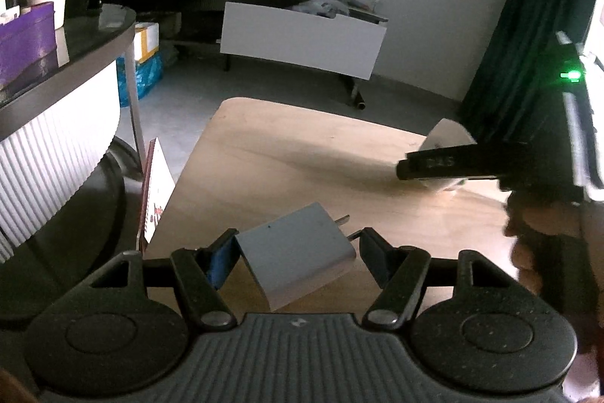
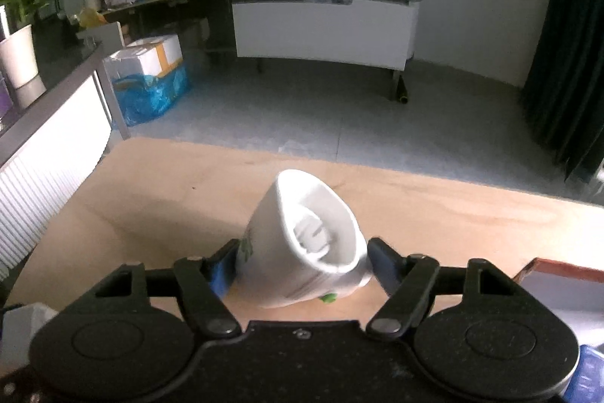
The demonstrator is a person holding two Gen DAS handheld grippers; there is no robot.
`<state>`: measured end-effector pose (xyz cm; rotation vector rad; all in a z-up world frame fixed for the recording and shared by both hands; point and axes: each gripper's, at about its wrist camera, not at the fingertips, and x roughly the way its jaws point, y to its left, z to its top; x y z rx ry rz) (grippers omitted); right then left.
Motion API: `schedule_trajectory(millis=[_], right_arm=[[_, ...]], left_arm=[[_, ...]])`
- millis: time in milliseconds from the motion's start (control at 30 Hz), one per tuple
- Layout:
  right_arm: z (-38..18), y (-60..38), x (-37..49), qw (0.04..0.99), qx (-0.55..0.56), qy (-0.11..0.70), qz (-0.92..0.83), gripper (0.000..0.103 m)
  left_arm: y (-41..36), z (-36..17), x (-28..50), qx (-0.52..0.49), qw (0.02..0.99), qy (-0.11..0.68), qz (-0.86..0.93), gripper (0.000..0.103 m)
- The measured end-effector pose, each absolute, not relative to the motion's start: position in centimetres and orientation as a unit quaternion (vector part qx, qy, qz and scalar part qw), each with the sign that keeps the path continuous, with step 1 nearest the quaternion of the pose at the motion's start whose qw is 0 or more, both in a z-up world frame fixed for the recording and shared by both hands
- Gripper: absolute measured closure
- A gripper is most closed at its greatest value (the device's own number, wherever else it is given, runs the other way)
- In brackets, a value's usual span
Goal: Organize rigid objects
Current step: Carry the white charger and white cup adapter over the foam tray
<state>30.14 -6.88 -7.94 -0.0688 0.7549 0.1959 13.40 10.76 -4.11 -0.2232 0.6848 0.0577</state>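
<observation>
A white charger plug [image 1: 298, 252] sits between the fingers of my left gripper [image 1: 298, 237], which is shut on it just above the wooden table [image 1: 283, 157]; its metal prongs point toward the right finger. My right gripper [image 2: 302, 248] is shut on a white cup [image 2: 264, 244] with green print. The cup is tilted, its mouth facing away, and something white lies inside it. In the left wrist view the same cup [image 1: 449, 135] shows at the table's right side, with one black finger [image 1: 453, 165] of the right gripper across it and a person's hand [image 1: 528, 244] behind.
A red-edged booklet [image 1: 154, 191] leans at the table's left edge. A red-brown-edged flat item [image 2: 558, 274] lies to the right of the right gripper, and a white object [image 2: 22, 323] lies at its lower left. A ribbed white counter [image 1: 49, 169] stands left of the table.
</observation>
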Motion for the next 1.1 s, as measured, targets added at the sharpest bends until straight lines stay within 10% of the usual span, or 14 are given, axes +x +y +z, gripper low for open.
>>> schedule_trajectory(millis=[1100], right_arm=[[1.1,-12.0,7.0,0.948,0.009,0.305,0.093,0.017]], left_arm=[[6.9,2.9,4.9,-0.070,0.949,0.309,0.016,0.033]])
